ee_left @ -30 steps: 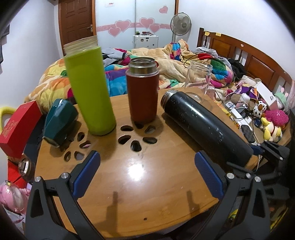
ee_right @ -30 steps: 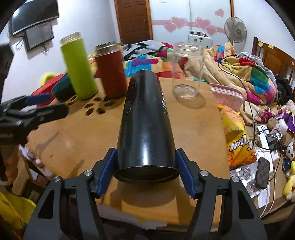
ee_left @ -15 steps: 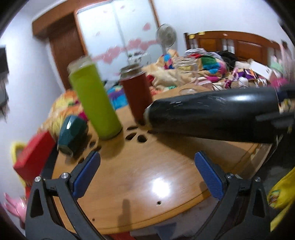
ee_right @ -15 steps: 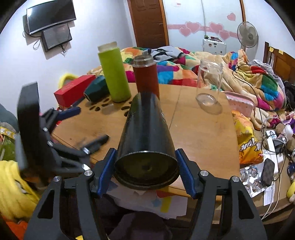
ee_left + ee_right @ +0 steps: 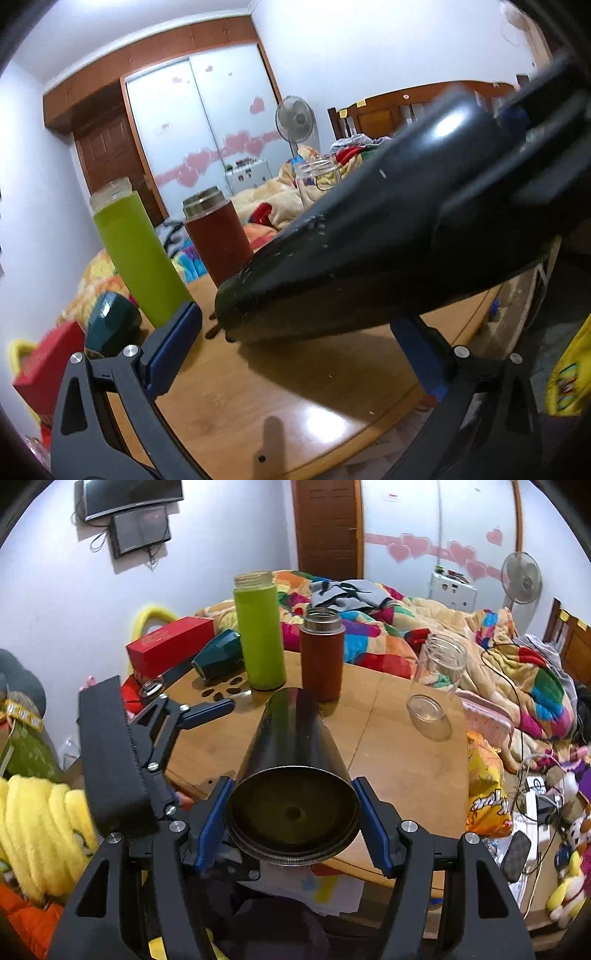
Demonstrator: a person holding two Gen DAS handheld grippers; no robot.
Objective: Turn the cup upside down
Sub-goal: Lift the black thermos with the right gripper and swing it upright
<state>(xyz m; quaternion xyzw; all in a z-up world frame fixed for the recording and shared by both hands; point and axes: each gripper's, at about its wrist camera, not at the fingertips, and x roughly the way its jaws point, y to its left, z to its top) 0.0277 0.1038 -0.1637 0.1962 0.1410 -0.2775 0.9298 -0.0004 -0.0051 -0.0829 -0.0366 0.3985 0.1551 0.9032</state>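
My right gripper (image 5: pixel 291 823) is shut on the base end of a long black cup (image 5: pixel 291 760) and holds it nearly level above the round wooden table (image 5: pixel 402 760), its mouth pointing away toward the other cups. In the left wrist view the black cup (image 5: pixel 369 258) crosses the frame, its mouth tilted down close over the table (image 5: pixel 332 387). My left gripper (image 5: pixel 295 336) is open and empty, its pads on either side below the cup's mouth end. It also shows in the right wrist view (image 5: pixel 207 712), at the table's left edge.
A green cup (image 5: pixel 260 635), a brown cup (image 5: pixel 321 653) and a clear glass jar (image 5: pixel 436 679) stand upright on the table. A dark green cup (image 5: pixel 216 659) lies on its side by a red box (image 5: pixel 170 650). A cluttered bed is behind, toys at right.
My right gripper has lifted the black cup off the table and pulled it back. My left gripper has dropped low and moved in under the cup's mouth end.
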